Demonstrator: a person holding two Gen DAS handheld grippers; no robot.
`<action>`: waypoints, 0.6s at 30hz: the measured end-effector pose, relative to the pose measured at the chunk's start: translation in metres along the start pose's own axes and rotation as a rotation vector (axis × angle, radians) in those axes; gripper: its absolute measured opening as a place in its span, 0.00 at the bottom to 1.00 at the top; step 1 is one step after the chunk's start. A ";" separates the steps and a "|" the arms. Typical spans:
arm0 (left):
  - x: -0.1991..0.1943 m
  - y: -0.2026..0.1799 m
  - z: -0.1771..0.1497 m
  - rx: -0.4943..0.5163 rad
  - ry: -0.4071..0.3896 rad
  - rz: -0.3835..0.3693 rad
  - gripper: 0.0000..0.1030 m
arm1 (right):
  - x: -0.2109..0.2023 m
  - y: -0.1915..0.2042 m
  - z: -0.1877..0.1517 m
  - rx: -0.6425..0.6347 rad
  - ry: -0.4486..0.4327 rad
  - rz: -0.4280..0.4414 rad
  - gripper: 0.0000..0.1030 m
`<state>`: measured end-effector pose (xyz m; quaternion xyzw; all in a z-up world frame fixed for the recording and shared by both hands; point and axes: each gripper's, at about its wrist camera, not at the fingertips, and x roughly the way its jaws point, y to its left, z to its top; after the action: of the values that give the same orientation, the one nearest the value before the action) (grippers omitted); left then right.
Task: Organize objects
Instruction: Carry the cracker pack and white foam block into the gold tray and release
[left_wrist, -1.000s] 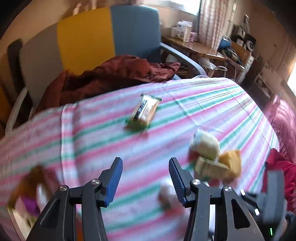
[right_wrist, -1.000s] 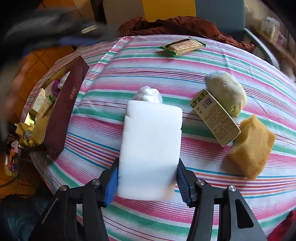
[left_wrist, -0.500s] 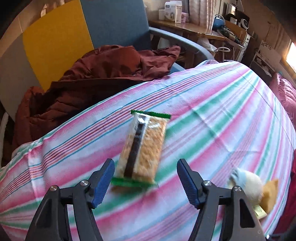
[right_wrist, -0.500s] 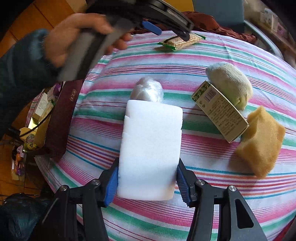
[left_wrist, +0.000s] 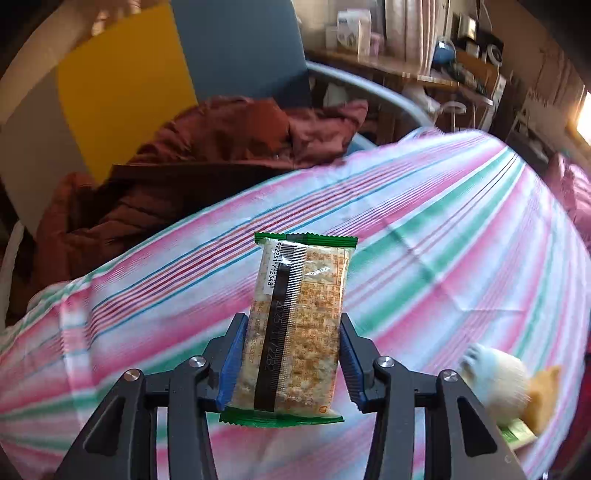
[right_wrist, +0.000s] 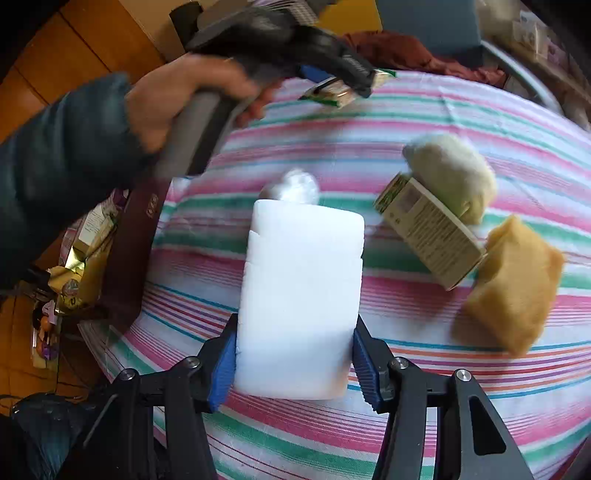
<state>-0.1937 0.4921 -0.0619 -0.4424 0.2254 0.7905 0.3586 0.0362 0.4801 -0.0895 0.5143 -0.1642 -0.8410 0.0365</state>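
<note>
A cereal bar in a clear wrapper with green ends lies on the striped tablecloth. My left gripper is closing on it, and the blue pads press both long sides. From the right wrist view, a hand holds that left gripper over the cereal bar at the table's far edge. My right gripper is shut on a white foam block, held above the cloth.
On the cloth lie a plastic-wrapped ball, a cream knitted bundle, a printed carton and a yellow sponge. A dark red box of small items stands at the left edge. A red jacket covers the chair behind.
The left gripper swung over to the cereal bar, came down around it with jaws wide, then closed on its sides. The right gripper and its white block stayed put.
</note>
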 end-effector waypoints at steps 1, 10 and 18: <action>-0.018 0.001 -0.007 -0.019 -0.016 0.007 0.46 | -0.004 0.000 0.001 -0.003 -0.011 -0.004 0.55; -0.145 0.021 -0.067 -0.172 -0.118 0.001 0.46 | -0.040 0.020 0.007 -0.040 -0.126 -0.034 0.55; -0.222 0.059 -0.164 -0.290 -0.174 -0.020 0.46 | -0.037 0.058 -0.001 -0.128 -0.157 -0.007 0.55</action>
<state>-0.0724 0.2621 0.0488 -0.4215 0.0727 0.8465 0.3171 0.0482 0.4336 -0.0400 0.4438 -0.1104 -0.8877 0.0532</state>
